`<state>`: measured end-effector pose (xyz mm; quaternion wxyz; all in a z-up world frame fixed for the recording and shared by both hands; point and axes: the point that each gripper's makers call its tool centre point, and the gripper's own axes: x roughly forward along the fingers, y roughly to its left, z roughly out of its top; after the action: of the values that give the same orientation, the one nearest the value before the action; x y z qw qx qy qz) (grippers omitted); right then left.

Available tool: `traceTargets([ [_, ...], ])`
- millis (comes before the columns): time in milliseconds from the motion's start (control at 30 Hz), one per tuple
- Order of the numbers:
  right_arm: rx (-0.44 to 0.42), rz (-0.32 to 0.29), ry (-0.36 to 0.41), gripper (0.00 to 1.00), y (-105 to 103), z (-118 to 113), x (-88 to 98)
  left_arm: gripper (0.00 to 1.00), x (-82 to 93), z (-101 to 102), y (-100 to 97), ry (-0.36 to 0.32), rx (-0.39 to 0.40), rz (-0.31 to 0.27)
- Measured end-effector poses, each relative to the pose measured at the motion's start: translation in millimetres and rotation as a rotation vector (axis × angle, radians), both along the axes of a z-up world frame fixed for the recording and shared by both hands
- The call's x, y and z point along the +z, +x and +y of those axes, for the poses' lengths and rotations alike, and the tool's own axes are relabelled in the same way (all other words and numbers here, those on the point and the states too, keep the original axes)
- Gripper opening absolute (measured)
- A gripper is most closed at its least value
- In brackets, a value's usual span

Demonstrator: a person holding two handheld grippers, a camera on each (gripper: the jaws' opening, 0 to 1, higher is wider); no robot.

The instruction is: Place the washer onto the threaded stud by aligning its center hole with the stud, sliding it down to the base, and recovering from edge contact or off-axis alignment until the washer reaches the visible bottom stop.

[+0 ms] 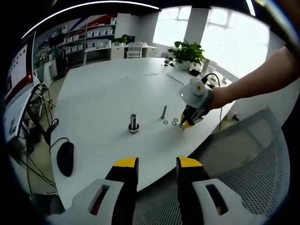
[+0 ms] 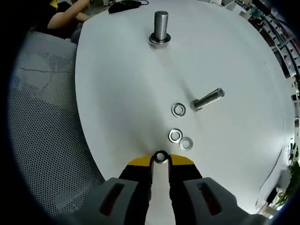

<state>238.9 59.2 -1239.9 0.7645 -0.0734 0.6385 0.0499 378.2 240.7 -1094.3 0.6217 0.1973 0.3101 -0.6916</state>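
Gripping a washer (image 2: 161,157) at lower centre, the right claw (image 2: 161,161) is seen closed over the white tabletop (image 2: 122,84); the left claw (image 1: 157,164) is held open, empty.

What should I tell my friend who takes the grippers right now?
Right gripper: low at the table's near edge, jaws closed around a washer.
Left gripper: open, holding nothing, held back off the table.
Upright threaded stud: across the table, bare, on its wide base.
Three loose washers lie between it and the right gripper, beside a bolt on its side.
Done: one washer pinched.
Left: lift it, carry it over, line up the hole, slide it down to the base.
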Motion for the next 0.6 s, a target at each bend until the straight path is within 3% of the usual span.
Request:
traceTargets([
  [167, -0.019, -0.031, 0.024, 0.14, 3.7, -6.9, -2.9, 0.3, -0.1, 0.0, 0.7, -0.002, 0.003, 0.002],
  [400, -0.004, 0.005, 0.01, 0.14, 2.9, -3.3, -4.2, 0.3, -1.0, 0.6, 1.0, 0.0, 0.0, -0.002],
  [600, -0.026, -0.014, 0.03, 0.14, 0.6, -3.6, -1.2, 0.3, -0.4, 0.4, 1.0, -0.001, 0.003, -0.003],
])
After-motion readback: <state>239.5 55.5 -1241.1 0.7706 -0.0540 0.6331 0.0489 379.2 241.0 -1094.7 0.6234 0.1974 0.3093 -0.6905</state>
